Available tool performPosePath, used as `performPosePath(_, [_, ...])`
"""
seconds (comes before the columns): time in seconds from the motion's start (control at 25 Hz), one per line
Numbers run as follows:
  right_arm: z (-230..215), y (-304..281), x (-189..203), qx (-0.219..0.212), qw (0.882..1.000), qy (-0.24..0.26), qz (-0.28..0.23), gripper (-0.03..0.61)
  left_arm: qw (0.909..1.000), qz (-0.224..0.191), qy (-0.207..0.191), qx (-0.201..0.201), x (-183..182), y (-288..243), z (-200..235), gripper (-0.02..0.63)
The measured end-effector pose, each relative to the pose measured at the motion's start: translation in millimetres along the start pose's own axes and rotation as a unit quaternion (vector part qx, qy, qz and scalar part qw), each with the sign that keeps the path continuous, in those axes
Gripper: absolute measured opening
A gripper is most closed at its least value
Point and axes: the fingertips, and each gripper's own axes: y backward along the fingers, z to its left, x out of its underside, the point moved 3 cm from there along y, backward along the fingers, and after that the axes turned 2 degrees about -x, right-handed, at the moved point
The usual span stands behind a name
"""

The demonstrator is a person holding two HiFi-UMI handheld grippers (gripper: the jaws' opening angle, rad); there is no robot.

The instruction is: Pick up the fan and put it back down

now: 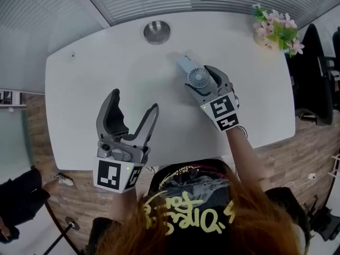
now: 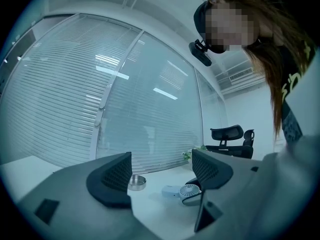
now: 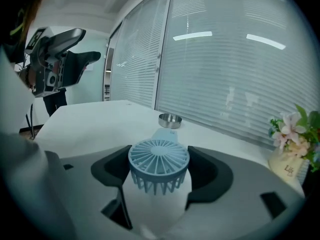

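Note:
A small pale blue hand fan [image 1: 197,77] lies lengthwise on the white table [image 1: 95,78], its handle pointing toward the far edge. My right gripper [image 1: 203,82] is shut on the fan's round grille head [image 3: 159,159], with a dark pad against each side. Whether the fan rests on the table or hangs just above it I cannot tell. My left gripper [image 1: 135,100] hovers near the table's front left, jaws spread wide and nothing between them. In the left gripper view the fan [image 2: 189,190] shows far off between those open jaws [image 2: 162,171].
A round metal dish [image 1: 156,31] sits near the far edge, just beyond the fan's handle. A pot of pink flowers [image 1: 276,31] stands at the far right corner. A black office chair [image 1: 313,73] is right of the table; a person [image 1: 16,201] stands at the lower left.

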Motion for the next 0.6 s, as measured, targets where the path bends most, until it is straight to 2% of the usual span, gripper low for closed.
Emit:
performPosePath(0.28, [-10, 40, -28, 0.058, 0.997, -0.003, -0.047, 0.347, 0.9989, -0.009, -0.006, 0.047, -6, -11, -9, 0.373])
performPosePath(0.6, [-16, 96, -60, 0.113, 0.988, 0.002, -0.108, 0.347, 0.9956, -0.022, -0.003, 0.092, -11, -27, -25, 0.373])
